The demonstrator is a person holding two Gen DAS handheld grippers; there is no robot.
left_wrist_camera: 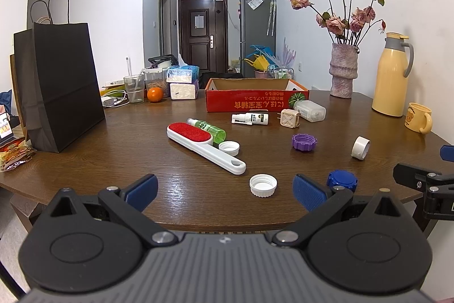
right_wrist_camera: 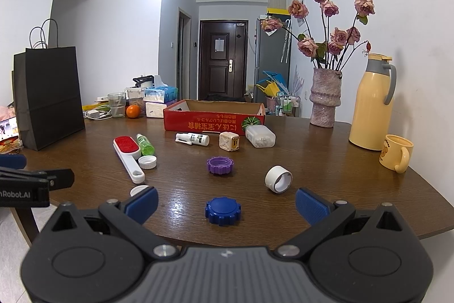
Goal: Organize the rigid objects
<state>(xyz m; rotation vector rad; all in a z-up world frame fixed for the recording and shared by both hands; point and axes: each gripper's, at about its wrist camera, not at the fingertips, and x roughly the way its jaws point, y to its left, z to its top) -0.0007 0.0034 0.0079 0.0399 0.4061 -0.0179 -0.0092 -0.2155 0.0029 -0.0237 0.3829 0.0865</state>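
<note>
At the bottom of the left wrist view, the left gripper is seen with its blue-padded jaws spread wide and nothing held between them. A white cap lies open side up just beyond the gap, right of centre, and a blue cap is partly hidden behind the right finger. In the right wrist view, the right gripper is likewise wide open and empty, with the same blue cap lying on the wooden table between its pads.

Further up the frame, a white roll of tape is seen on its side at right of centre, and a purple cap at the middle. At centre left, a lint brush with a red pad is laid diagonally; a green bottle lies along its far side, and a second white cap rests against its handle.

Beyond these, a white spray bottle, a beige plug adapter and a clear plastic container are lined up just in front of a red cardboard box, which stands open at mid-frame.

At the right edge, a yellow mug, a yellow thermos jug and a vase of dried roses are seen. At the left, a black paper bag stands upright, with a glass and an orange past it.
</note>
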